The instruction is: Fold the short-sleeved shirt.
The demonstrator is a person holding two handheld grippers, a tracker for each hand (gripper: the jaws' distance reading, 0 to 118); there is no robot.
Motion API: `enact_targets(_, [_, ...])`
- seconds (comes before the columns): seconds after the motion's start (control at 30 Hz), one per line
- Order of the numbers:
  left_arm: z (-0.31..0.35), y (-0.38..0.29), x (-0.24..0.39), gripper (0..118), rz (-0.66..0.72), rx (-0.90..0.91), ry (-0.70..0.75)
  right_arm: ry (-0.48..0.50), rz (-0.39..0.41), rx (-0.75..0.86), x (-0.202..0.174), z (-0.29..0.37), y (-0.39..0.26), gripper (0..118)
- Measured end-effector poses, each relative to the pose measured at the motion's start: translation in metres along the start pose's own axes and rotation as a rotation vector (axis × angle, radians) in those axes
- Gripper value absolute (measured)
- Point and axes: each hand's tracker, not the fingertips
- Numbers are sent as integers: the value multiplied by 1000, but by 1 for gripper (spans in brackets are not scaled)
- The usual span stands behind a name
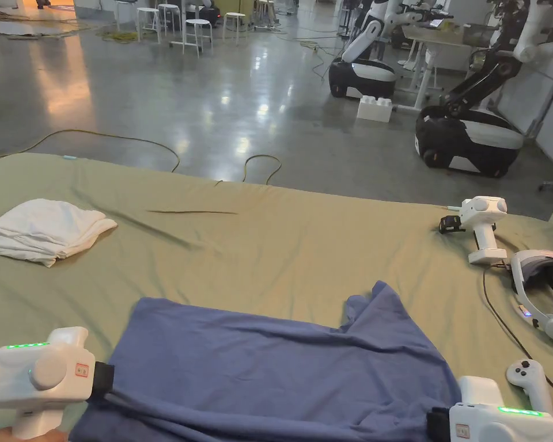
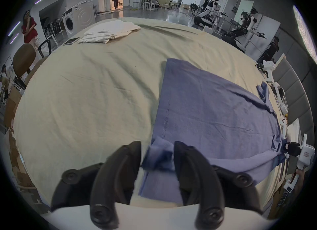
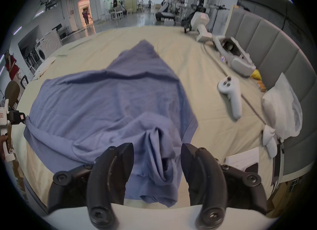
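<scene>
The bed [image 1: 258,242] fills most of what I see, covered with an olive-green sheet, its padded grey headboard [image 3: 267,44] along my right side. On the near half of it lies the blue shirt [image 1: 281,368], spread wide with its long axis running left to right across my front, from one tool to the other. Its far edge lies mostly flat on the sheet, and on the right a peaked fold of fabric points away from me toward the far side of the bed. The near edge is drawn up into a taut, rolled line between my two tools.

Far off on the left, well apart from the shirt, lies a folded white garment [image 1: 42,230]. On the right of the bed, near the headboard, I see a white headset [image 1: 543,293] with its cable, a spare white handheld device [image 1: 481,227] beyond it, and a small white controller [image 1: 531,383] just beside my right tool.

My left tool [image 2: 157,154] has a bunched corner of the shirt between its jaws, which stand somewhat apart around the wad; I cannot tell whether both press on it. My right tool [image 3: 157,156] stands with its jaws spread, a gathered fold of the shirt lying between them.
</scene>
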Motion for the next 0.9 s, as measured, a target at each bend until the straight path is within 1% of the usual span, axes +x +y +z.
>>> enact_targets(0.03, [8,-2,0,54,-2,19,-16,-2,-2,40,-3,13,0,62])
enact_targets(0.17, [43,-8,6,54,-55,146,-83,21,-25,215,-12,55,0,62])
enact_targets(0.23, [64,-15,14,54,-84,234,-111,25,-49,323,-19,79,-3,62])
enact_targets(0.33, [93,-25,27,54,-114,382,-115,28,-88,505,-34,111,-9,62])
enact_targets(0.43, [123,-40,44,52,-153,544,-106,-8,-71,680,-55,146,-18,58])
enact_targets(0.47, [131,-46,49,49,-162,594,-94,-24,-59,730,-61,155,-21,51])
enact_targets(0.5, [139,-52,54,47,-168,647,-77,-31,-37,773,-68,162,-24,47])
enact_targets(0.57, [148,-61,60,41,-175,718,-52,-36,-10,833,-79,173,-29,34])
enact_targets(0.6, [154,-65,64,28,-175,749,-51,-52,-9,841,-84,177,-30,17])
enact_targets(0.63, [158,-68,67,17,-170,761,-39,-62,-16,855,-89,181,-33,10])
enact_targets(0.67, [152,-68,61,8,-164,765,-35,-39,-19,867,-90,184,-36,7])
enact_targets(0.7, [153,-70,60,4,-167,774,-46,1,-19,888,-91,186,-36,0])
enact_targets(0.8, [157,-74,56,0,-167,775,-47,-30,-4,889,-98,191,-40,0])
enact_targets(0.9, [154,-78,44,0,-163,765,-49,-19,-12,886,-96,191,-41,0])
